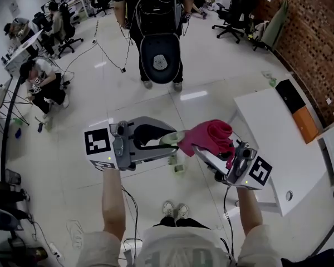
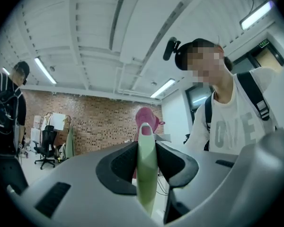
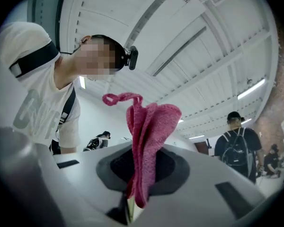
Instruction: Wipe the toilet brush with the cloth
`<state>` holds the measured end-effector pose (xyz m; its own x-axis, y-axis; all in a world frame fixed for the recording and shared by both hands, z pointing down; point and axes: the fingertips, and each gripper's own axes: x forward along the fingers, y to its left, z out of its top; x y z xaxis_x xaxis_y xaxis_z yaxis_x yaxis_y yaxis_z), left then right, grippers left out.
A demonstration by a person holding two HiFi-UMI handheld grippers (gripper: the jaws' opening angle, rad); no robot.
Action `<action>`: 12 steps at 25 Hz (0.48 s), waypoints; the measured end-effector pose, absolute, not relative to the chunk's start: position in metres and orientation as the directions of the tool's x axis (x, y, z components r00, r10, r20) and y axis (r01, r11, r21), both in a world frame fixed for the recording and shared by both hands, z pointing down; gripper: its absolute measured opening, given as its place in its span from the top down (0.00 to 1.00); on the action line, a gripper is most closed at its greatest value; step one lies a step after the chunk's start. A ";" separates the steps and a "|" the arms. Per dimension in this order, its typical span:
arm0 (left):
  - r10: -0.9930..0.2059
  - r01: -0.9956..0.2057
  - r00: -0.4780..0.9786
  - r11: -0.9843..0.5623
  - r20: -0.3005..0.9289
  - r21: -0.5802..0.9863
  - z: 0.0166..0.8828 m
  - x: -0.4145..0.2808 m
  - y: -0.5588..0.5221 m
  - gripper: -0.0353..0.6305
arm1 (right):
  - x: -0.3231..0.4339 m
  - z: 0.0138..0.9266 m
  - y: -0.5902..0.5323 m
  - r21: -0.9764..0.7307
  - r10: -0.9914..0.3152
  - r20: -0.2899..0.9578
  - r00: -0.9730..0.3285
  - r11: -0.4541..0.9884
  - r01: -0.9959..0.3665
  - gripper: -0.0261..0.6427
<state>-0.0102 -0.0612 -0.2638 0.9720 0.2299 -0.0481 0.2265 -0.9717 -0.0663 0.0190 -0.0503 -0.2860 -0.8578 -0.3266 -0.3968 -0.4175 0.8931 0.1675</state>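
Note:
The toilet brush shows as a pale green handle (image 1: 172,138); its brush end is hidden. My left gripper (image 1: 166,141) is shut on that handle, which stands up between the jaws in the left gripper view (image 2: 146,164). The handle's tip reaches the pink cloth (image 1: 211,138), which is bunched and hangs from my right gripper (image 1: 205,152). In the right gripper view the cloth (image 3: 149,136) rises in folds out of the shut right gripper (image 3: 141,171). Both grippers are held high and close together in front of the person's chest. The cloth (image 2: 146,117) also shows just beyond the handle tip.
A white table (image 1: 278,149) stands at the right with an orange and black box (image 1: 298,107) on its far end. A person with a backpack (image 1: 158,32) stands ahead on the glossy floor. A small green object (image 1: 179,169) sits on the floor below. Cables trail at left.

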 end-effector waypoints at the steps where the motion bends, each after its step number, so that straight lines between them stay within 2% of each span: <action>1: 0.236 0.232 0.971 -0.970 -0.045 -0.078 -0.268 -0.010 -0.054 0.77 | 0.016 -0.289 -0.044 0.173 -0.309 -0.401 -0.862 0.899 -0.403 0.92; 7: 0.261 0.257 0.964 -0.964 -0.057 -0.063 -0.275 -0.014 -0.035 0.77 | -0.002 -0.286 -0.024 0.125 -0.221 -0.438 -0.871 0.945 -0.302 0.92; 12: 0.265 0.262 0.956 -0.964 -0.129 -0.039 -0.282 -0.027 -0.029 0.77 | -0.019 -0.264 -0.019 0.043 -0.223 -0.427 -0.876 0.963 -0.266 0.92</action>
